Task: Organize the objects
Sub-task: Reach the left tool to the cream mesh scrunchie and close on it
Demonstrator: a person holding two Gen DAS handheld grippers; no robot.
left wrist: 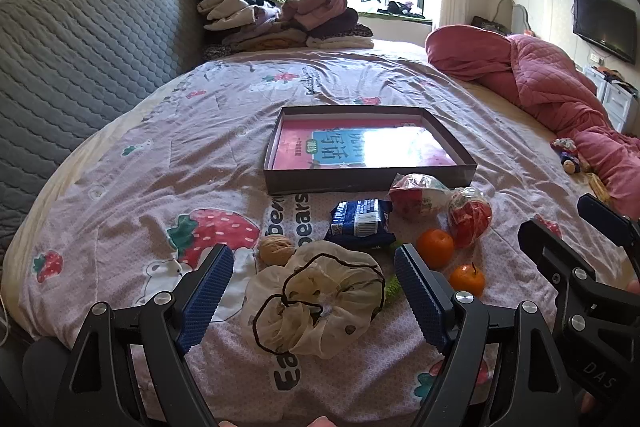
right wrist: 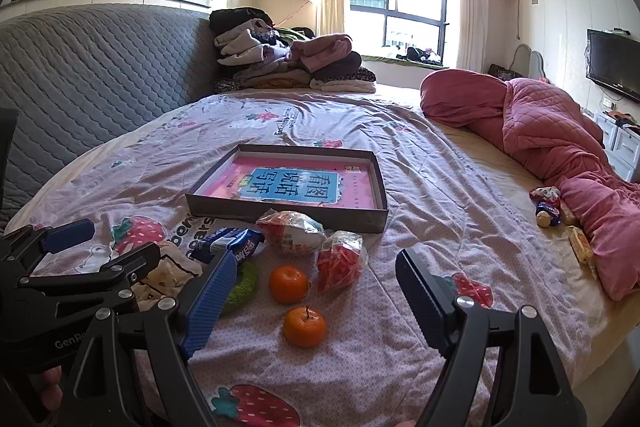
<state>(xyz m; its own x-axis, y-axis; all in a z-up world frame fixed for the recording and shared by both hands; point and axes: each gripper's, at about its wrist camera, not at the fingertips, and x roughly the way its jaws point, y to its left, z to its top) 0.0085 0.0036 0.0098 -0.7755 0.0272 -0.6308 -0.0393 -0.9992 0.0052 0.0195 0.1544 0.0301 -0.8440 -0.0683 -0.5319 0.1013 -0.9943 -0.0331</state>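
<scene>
Bed (left wrist: 160, 155): covered by a pale sheet with strawberry and bear prints; carries everything below.
Pink quilt (right wrist: 560, 147): bunched along the far right of the bed, well apart from the task's things.
Clothes pile (left wrist: 280, 19): stacked at the far end of the bed, against the grey headboard.
Box (left wrist: 276, 147): shallow, dark-walled, open at the top, in the middle of the bed; holds a pink and blue book lying flat.
Left gripper (left wrist: 314, 291): jaws spread wide, holding nothing; tilted down over the cream scrunchie, which lies between the pads, untouched.
Right gripper (right wrist: 312, 301): jaws spread wide, holding nothing; tilted down, with the near orange on the sheet between the pads.
Cream scrunchie (left wrist: 320, 303): nearest item, left of the oranges.
Blue packet (left wrist: 358, 219): just near the box's front wall, beyond the scrunchie.
Snack bags: one white and red (right wrist: 290, 231) touching the box's near wall; one red (right wrist: 340, 259) just right of it.
Oranges: far one (right wrist: 289, 284) beside the red bag; near one (right wrist: 305, 326) closer in.
Walnut (left wrist: 275, 249): just left of the blue packet, beside the scrunchie.
</scene>
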